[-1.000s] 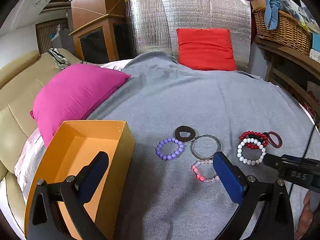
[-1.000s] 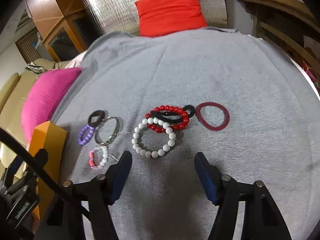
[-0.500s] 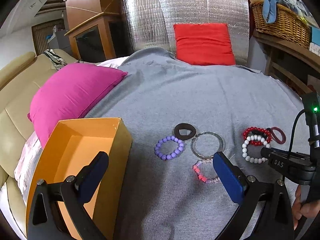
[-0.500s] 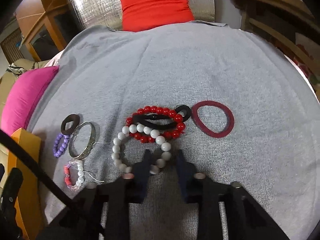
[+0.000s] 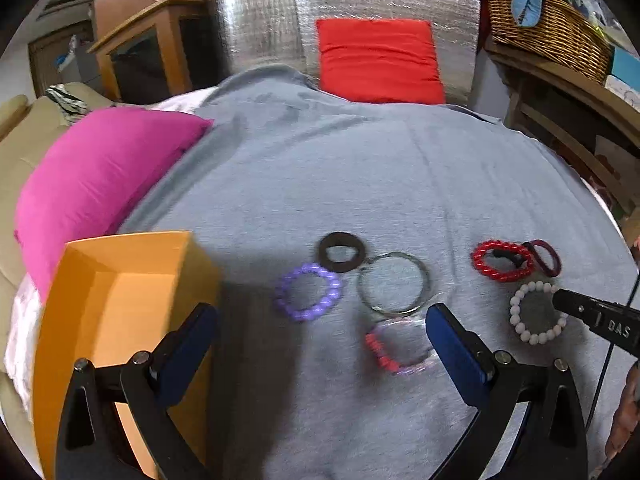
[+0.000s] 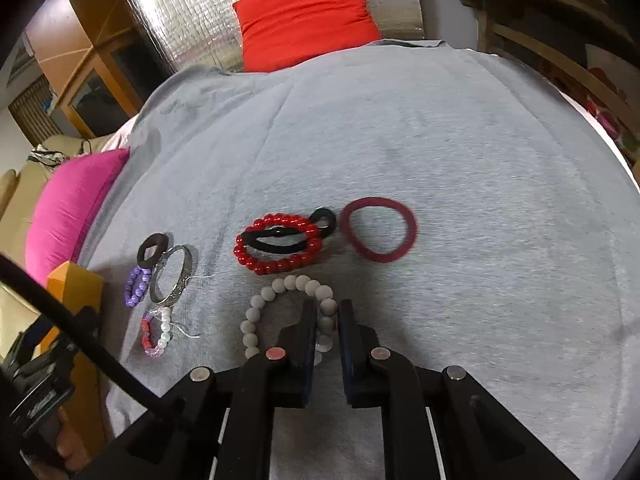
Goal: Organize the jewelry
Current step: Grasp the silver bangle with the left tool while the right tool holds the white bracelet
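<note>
Several bracelets lie on a grey cloth point(image 6: 460, 140). My right gripper point(image 6: 327, 312) is shut on the white bead bracelet point(image 6: 276, 290), which also shows in the left wrist view point(image 5: 538, 312). Just beyond it lie a red bead bracelet point(image 6: 278, 244) with a black hair tie point(image 6: 276, 238) on it, and a maroon band point(image 6: 378, 234). To the left are a purple bead bracelet point(image 5: 308, 292), a dark ring point(image 5: 341, 251), a silver bangle point(image 5: 394, 289) and a pink-white bracelet point(image 5: 398, 346). My left gripper point(image 5: 320, 324) is open and empty beside an open orange box point(image 5: 120, 304).
A pink cushion point(image 5: 96, 184) lies at the left edge and a red cushion point(image 5: 378, 60) at the back against a silver foil panel point(image 5: 260, 20). A wicker basket point(image 5: 548, 28) stands on a wooden shelf at the right.
My right gripper closed from wide open onto the white bead bracelet, which has pulled clear of the red one. My left gripper stayed open with a slight shift of view.
</note>
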`<state>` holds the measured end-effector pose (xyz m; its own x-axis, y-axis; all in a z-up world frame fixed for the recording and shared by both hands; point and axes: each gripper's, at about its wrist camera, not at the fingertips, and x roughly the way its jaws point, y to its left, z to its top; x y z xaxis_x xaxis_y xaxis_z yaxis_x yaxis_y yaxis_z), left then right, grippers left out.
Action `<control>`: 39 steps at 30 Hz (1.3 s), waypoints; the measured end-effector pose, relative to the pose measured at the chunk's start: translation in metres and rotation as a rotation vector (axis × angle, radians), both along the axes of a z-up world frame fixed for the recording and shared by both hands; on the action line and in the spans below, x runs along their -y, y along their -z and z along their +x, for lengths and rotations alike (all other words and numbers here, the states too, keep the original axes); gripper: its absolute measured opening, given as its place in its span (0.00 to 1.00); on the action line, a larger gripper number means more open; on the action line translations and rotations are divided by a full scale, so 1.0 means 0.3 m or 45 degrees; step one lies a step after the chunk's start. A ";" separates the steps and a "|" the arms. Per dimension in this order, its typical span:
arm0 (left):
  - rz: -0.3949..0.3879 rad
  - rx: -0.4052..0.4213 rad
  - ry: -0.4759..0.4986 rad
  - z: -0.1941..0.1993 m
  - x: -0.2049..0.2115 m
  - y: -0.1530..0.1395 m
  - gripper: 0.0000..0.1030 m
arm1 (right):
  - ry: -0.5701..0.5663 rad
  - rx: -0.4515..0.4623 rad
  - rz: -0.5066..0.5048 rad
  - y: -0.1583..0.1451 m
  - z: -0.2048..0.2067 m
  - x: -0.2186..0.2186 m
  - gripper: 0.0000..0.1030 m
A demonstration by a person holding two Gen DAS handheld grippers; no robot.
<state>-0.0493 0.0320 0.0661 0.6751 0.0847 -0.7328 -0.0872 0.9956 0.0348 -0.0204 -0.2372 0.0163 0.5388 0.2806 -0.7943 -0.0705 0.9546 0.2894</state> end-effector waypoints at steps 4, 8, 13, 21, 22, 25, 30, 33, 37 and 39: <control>-0.043 -0.038 0.070 0.056 0.066 0.030 1.00 | -0.003 -0.002 0.024 -0.016 -0.018 0.024 0.11; -0.084 -0.106 0.108 0.117 0.117 0.074 1.00 | -0.015 -0.012 0.041 -0.018 -0.034 0.040 0.11; -0.174 -0.220 0.058 0.187 0.125 0.139 0.87 | -0.013 -0.024 0.043 -0.011 -0.046 0.068 0.11; -0.207 -0.217 0.066 0.216 0.142 0.163 0.59 | -0.021 -0.025 0.044 -0.009 -0.051 0.077 0.11; -0.213 -0.214 0.071 0.220 0.133 0.161 0.53 | -0.022 -0.020 0.045 -0.011 -0.052 0.075 0.11; -0.226 -0.199 0.081 0.217 0.117 0.158 0.53 | -0.027 0.005 0.058 -0.026 -0.059 0.074 0.11; -0.236 -0.160 0.089 0.180 0.107 0.116 0.53 | -0.042 0.049 0.077 -0.054 -0.074 0.057 0.11; -0.257 -0.123 0.111 0.142 0.099 0.067 0.05 | -0.061 0.089 0.089 -0.079 -0.080 0.039 0.10; -0.241 -0.095 0.108 0.106 0.064 0.033 0.05 | -0.067 0.110 0.052 -0.099 -0.086 0.011 0.10; -0.239 -0.110 0.096 0.104 0.045 0.045 0.05 | -0.036 0.062 0.109 -0.089 -0.073 0.036 0.10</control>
<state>-0.0182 0.0186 0.0526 0.6086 -0.1067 -0.7862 -0.0172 0.9889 -0.1475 -0.0423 -0.2481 0.0430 0.5671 0.3623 -0.7396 -0.1134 0.9238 0.3656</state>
